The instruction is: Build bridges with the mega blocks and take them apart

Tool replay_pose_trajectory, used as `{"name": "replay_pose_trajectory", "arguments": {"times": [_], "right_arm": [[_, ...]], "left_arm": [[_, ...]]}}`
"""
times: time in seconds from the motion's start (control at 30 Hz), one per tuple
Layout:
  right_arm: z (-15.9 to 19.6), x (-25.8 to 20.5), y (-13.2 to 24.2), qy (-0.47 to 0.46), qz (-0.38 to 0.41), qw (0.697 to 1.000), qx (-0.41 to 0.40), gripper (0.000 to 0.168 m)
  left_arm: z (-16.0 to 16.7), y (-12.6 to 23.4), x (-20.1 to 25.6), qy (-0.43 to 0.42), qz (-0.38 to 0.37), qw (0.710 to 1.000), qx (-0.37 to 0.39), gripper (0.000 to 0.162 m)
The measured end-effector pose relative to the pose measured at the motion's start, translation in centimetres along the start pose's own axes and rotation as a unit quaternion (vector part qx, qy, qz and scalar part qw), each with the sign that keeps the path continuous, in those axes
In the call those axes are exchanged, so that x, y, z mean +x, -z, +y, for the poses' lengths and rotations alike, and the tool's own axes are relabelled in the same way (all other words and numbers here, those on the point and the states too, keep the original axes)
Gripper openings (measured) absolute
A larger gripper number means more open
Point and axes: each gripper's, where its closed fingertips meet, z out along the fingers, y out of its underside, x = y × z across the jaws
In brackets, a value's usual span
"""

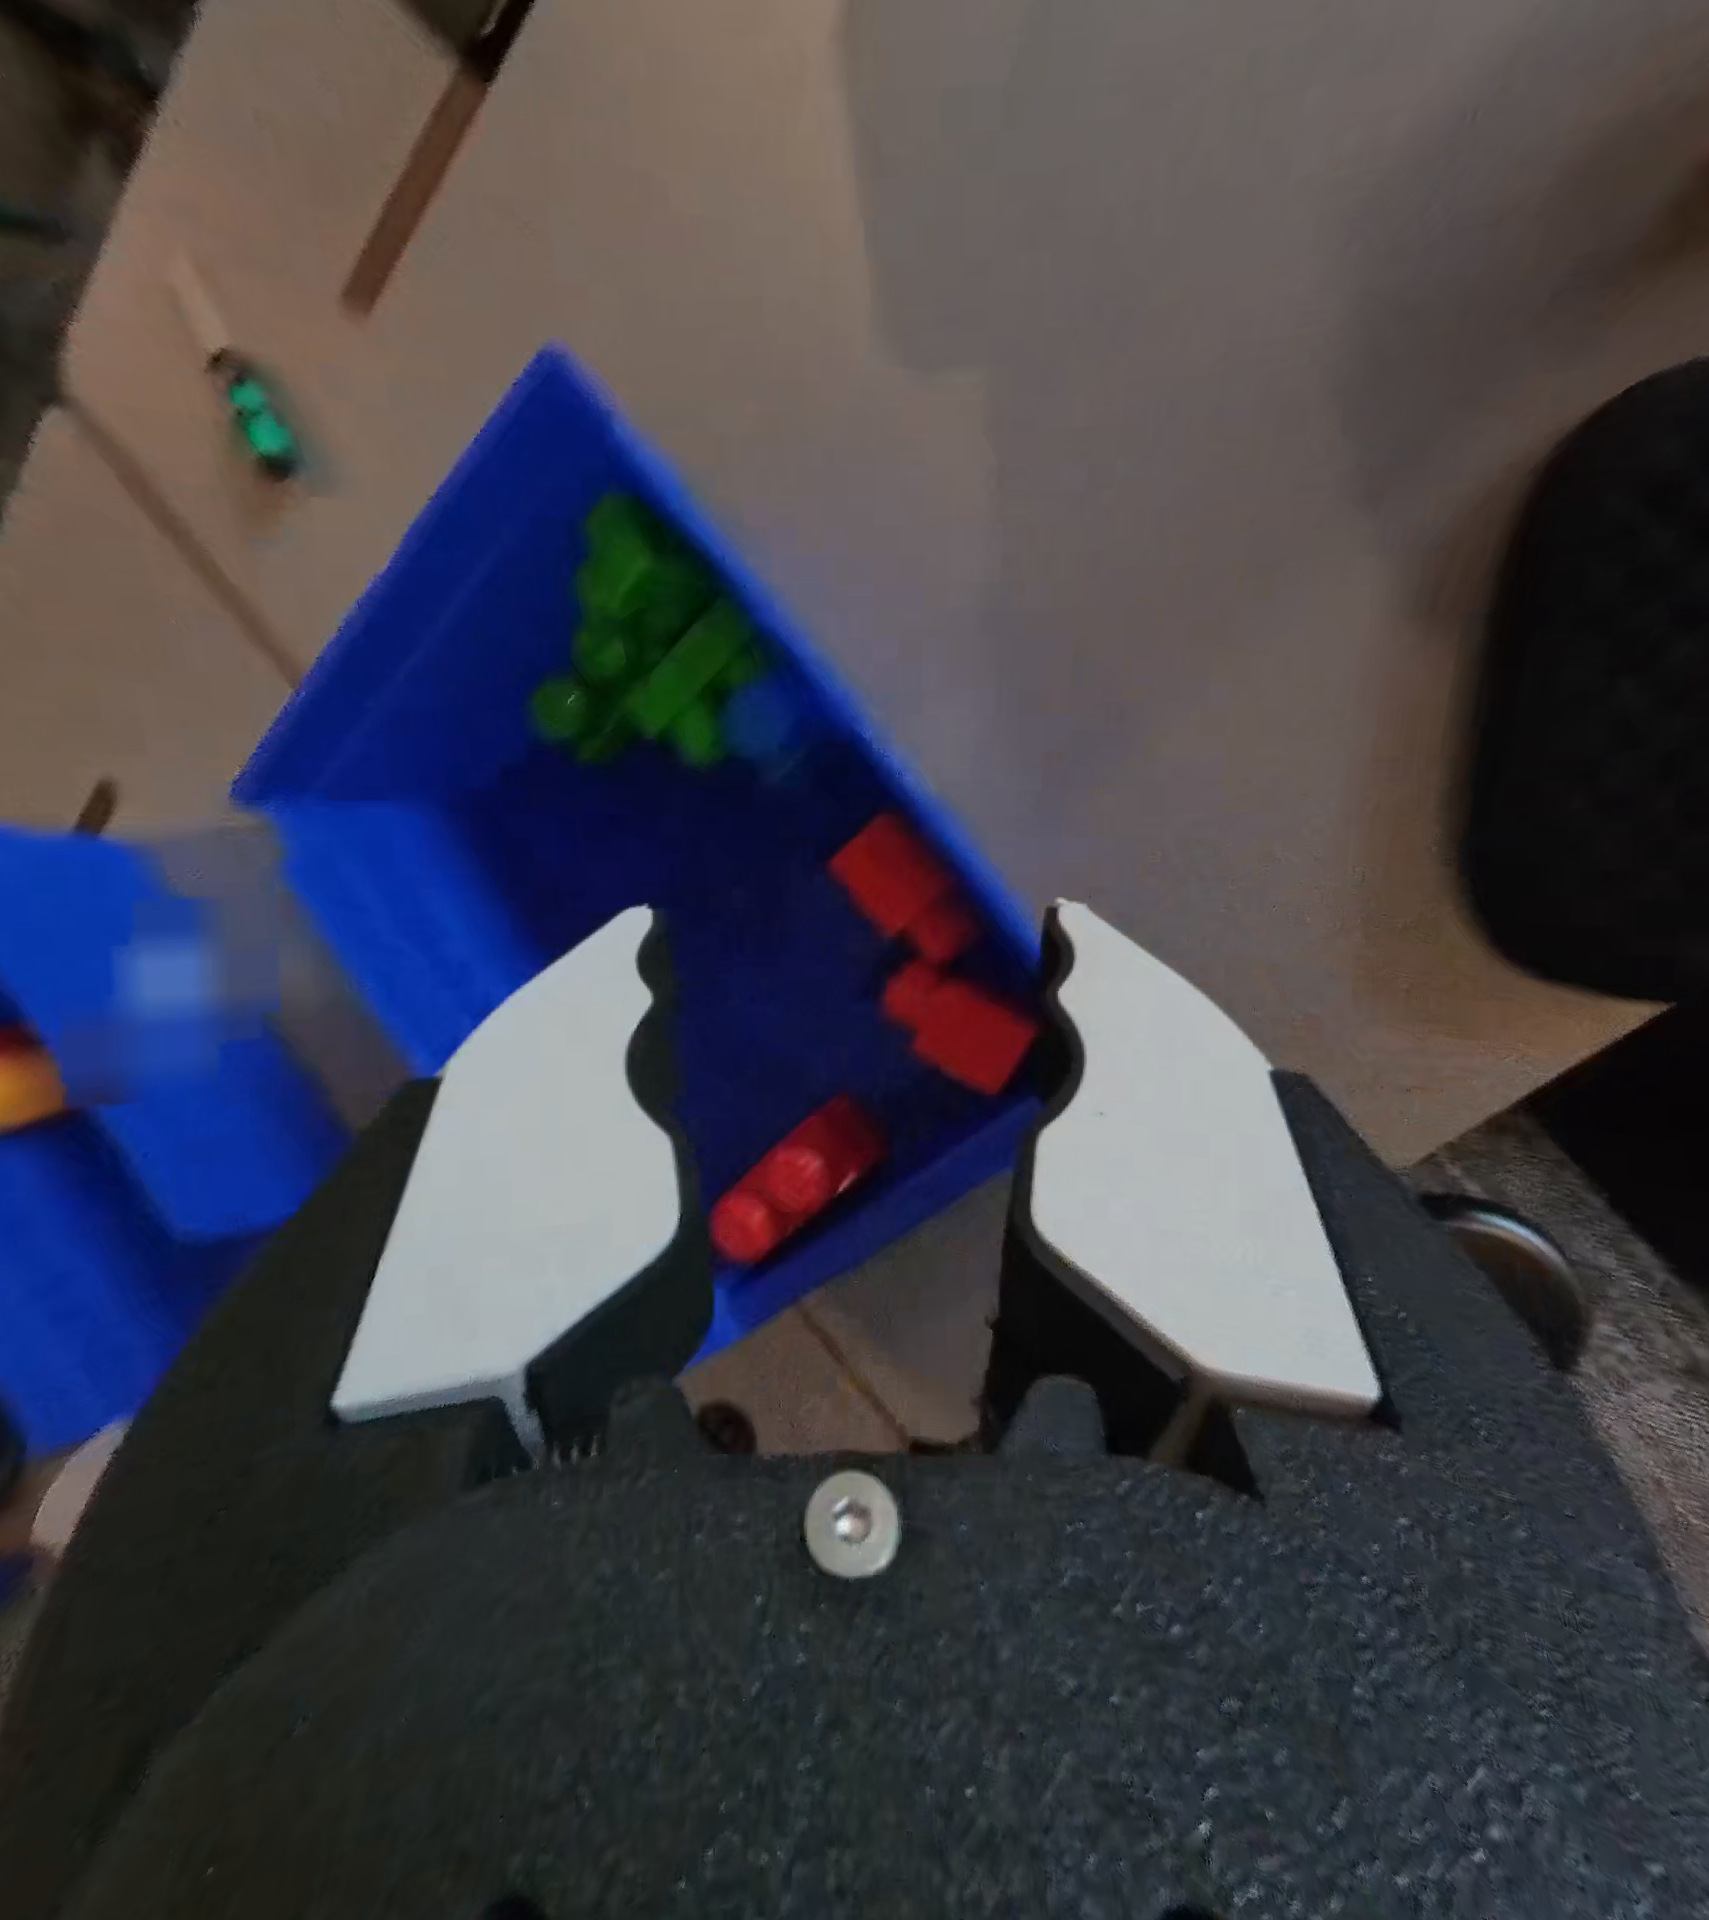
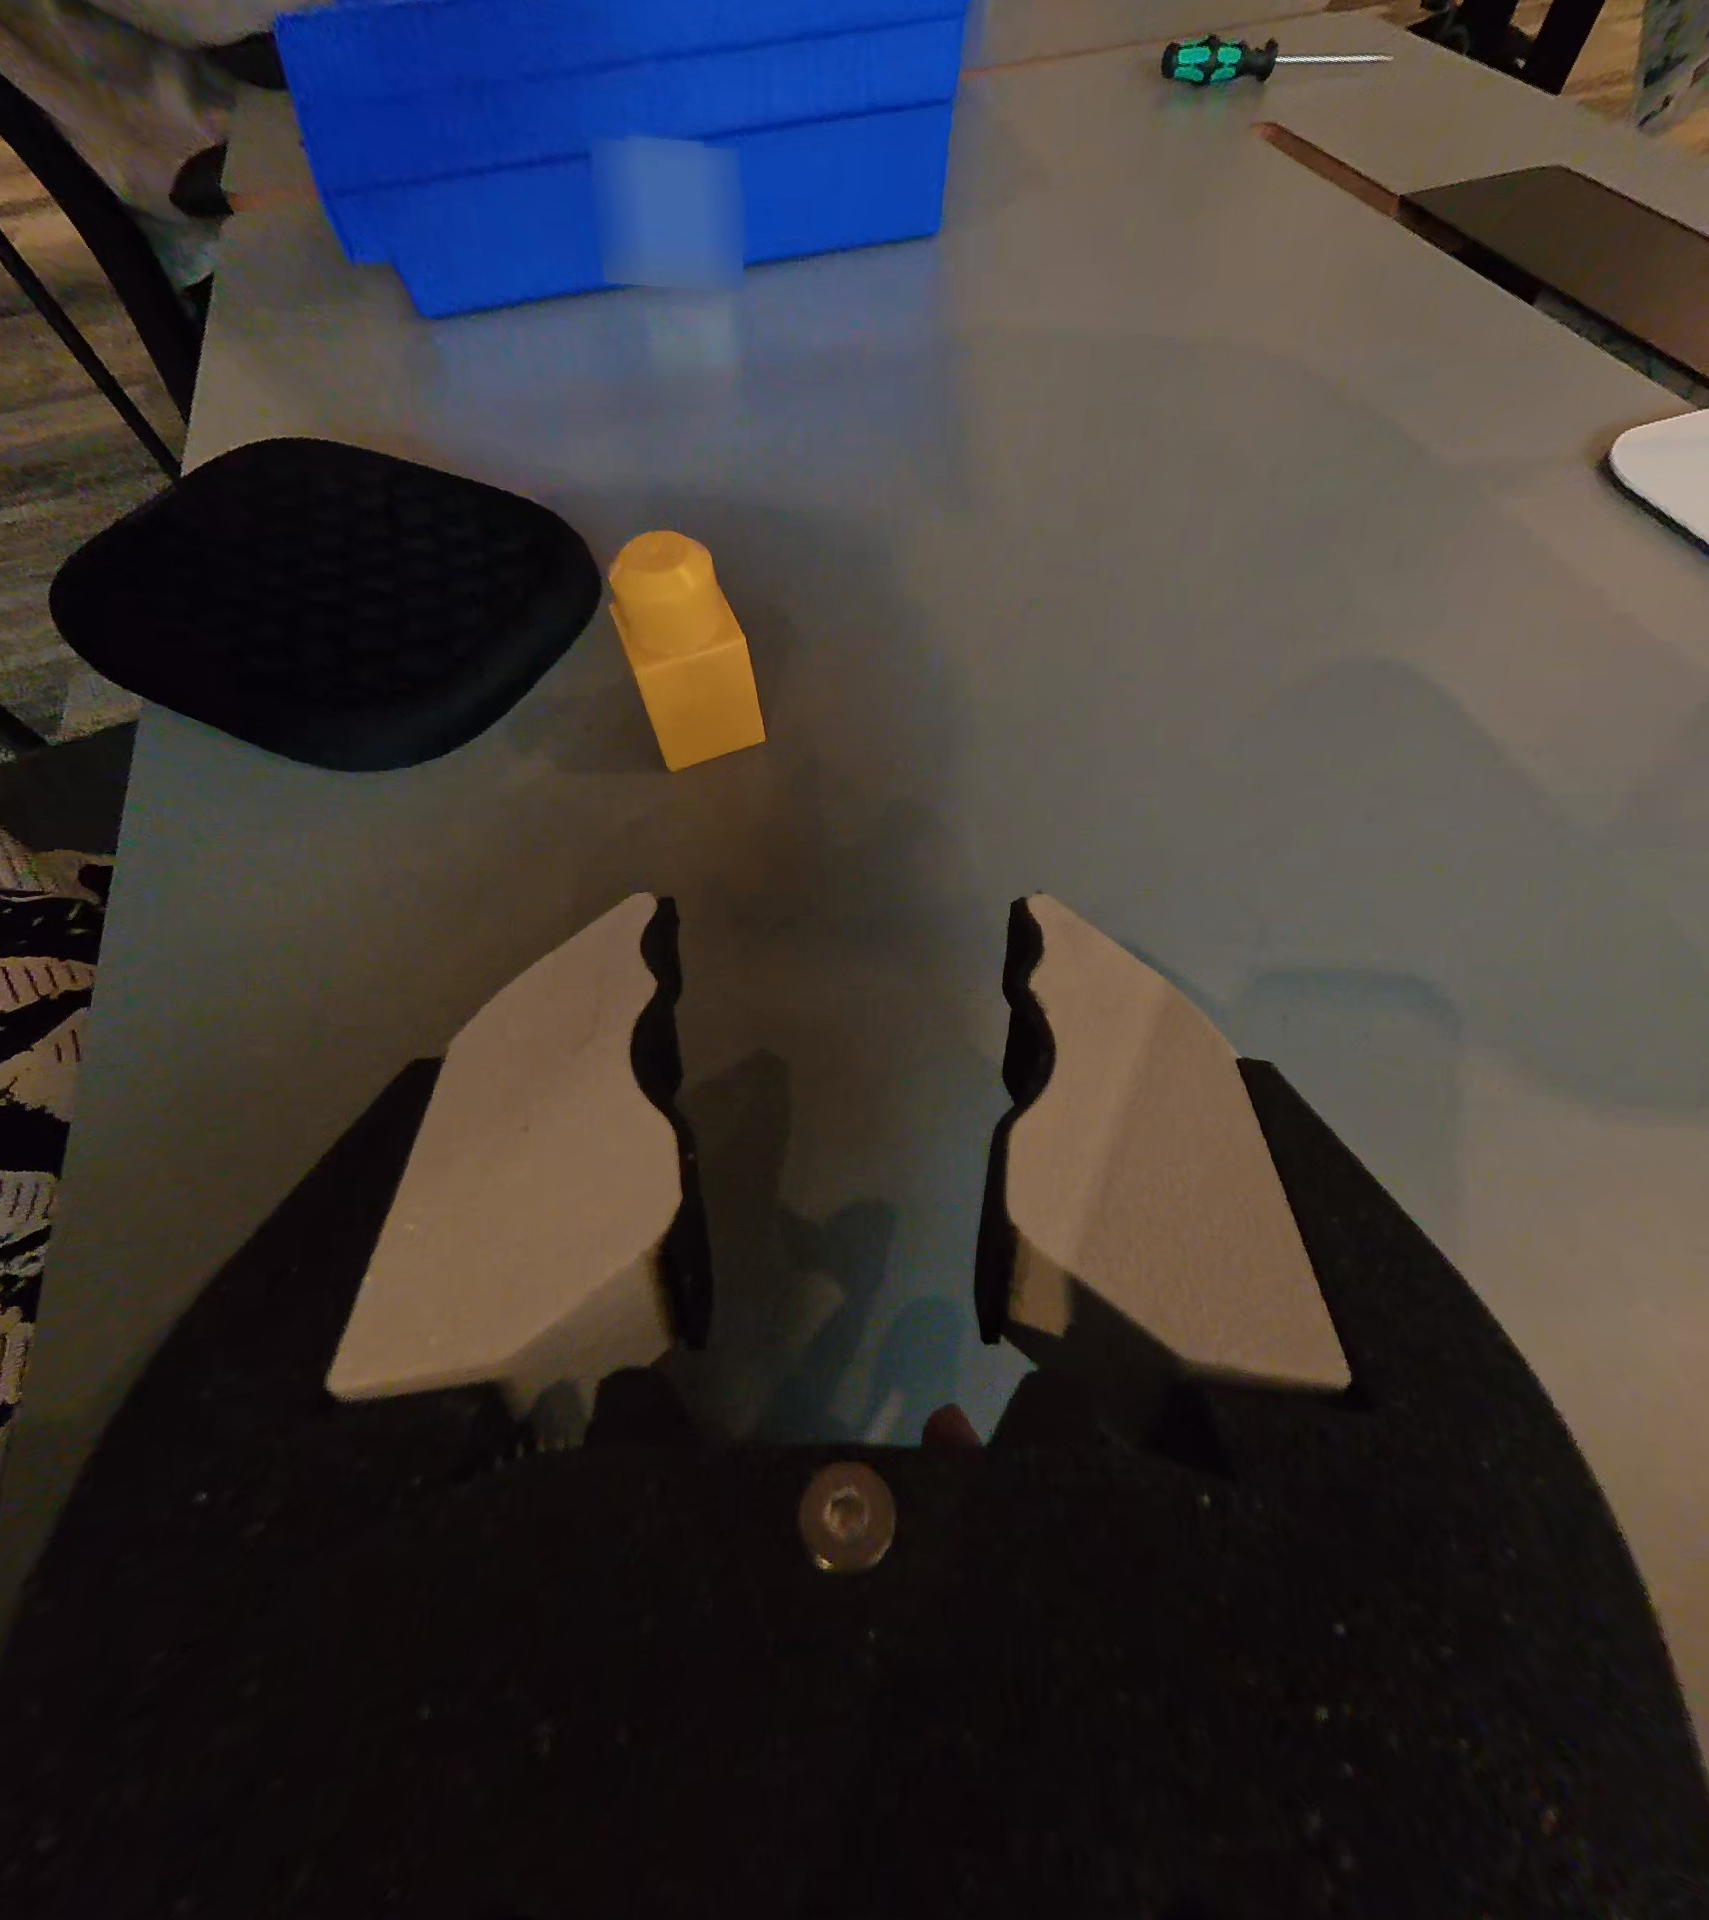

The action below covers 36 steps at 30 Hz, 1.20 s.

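Left wrist view: my left gripper (image 1: 850, 925) hangs spread and empty over a blue bin (image 1: 393, 727), with red blocks (image 1: 943, 997) at its near end and green blocks (image 1: 652, 644) at the far end. My right gripper (image 2: 842, 914) is likewise spread, holding nothing above the grey table (image 2: 1141, 644); ahead to the left a single yellow block (image 2: 689, 655) stands upright just beside a black pad (image 2: 310, 603).
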Motion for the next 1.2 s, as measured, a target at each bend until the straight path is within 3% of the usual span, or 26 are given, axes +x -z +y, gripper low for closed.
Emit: {"name": "replay_pose_trajectory", "arguments": {"times": [0.1, 0.23, 0.47, 0.77, 1.2], "right_arm": [[0.1, 0.0, -0.1, 0.001, 0.0, 1.0, -0.003, 0.06], [0.2, 0.1, -0.2, -0.005, 0.0, 1.0, -0.003, 0.06], [0.6, 0.4, -0.4, -0.011, 0.003, 1.0, -0.012, 0.06], [1.0, 0.8, -0.5, -0.025, 0.008, 1.0, -0.018, 0.06], [1.3, 1.0, -0.6, -0.03, 0.009, 0.999, -0.024, 0.059]], "left_arm": [[4.5, 0.4, -2.4, 0.016, -0.009, 0.999, -0.029, 0.062], [9.7, -1.2, -2.6, -0.023, 0.035, 0.996, -0.083, 0.062], [14.5, -5.0, -2.8, -0.099, 0.075, 0.981, -0.146, 0.053], [17.2, -7.8, -2.9, -0.136, 0.106, 0.967, -0.187, 0.045], [17.5, -9.0, -3.0, -0.149, 0.111, 0.968, -0.169, 0.029]]}}
